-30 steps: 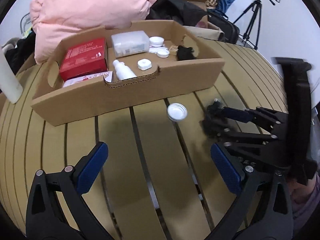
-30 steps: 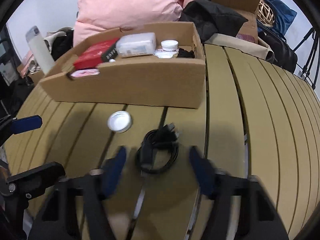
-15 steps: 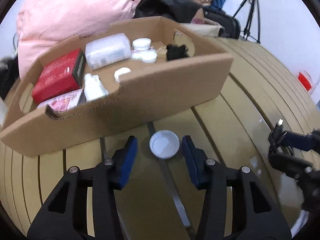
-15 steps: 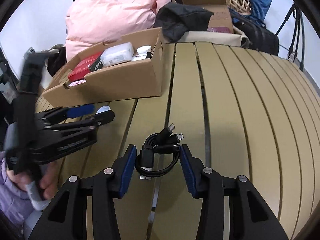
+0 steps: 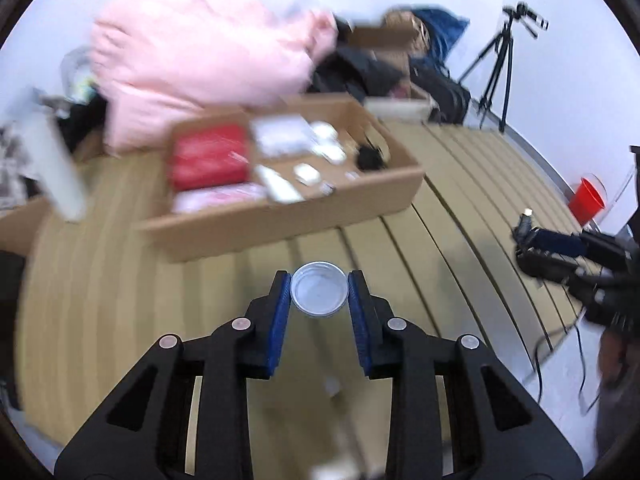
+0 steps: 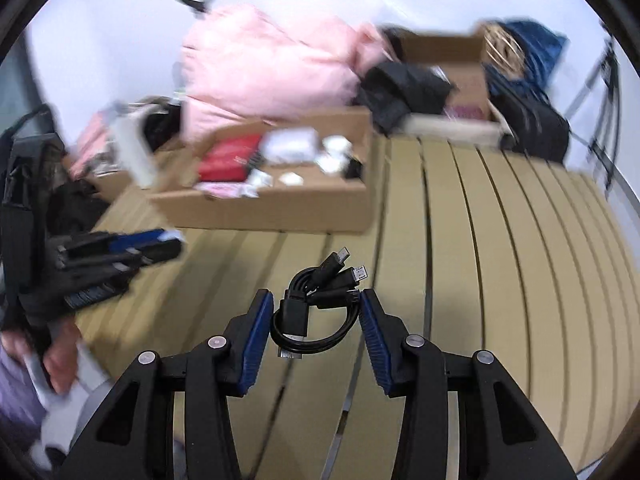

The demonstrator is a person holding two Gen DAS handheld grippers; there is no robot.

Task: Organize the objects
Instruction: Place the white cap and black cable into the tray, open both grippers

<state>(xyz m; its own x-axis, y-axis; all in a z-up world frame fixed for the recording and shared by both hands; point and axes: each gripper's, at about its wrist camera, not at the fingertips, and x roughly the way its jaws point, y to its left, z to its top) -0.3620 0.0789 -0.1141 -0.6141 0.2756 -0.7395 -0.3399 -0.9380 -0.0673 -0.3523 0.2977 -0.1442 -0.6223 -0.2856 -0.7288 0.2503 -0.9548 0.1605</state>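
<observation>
My left gripper [image 5: 319, 294] is shut on a small round white lid [image 5: 319, 294] and holds it above the slatted wooden table [image 5: 460, 216]. My right gripper [image 6: 316, 320] is shut on a coiled black cable [image 6: 316, 312] with several plugs, also lifted off the table. The open cardboard box [image 5: 288, 216] lies ahead of both grippers; it holds a red box [image 5: 208, 158], a clear plastic case, small white jars and a black item. The box also shows in the right wrist view [image 6: 272, 200]. The right gripper shows at the right of the left wrist view [image 5: 560, 252].
A pink padded jacket [image 5: 200, 60] and dark bags lie behind the box. A tripod [image 5: 500, 64] stands at the back right. A red cup [image 5: 586, 202] sits beyond the table's right edge. A white bottle [image 5: 52, 168] stands at left.
Both grippers closed on their objects and lifted them: the left took the white lid, the right took the cable. Both views have pulled back and up from the table.
</observation>
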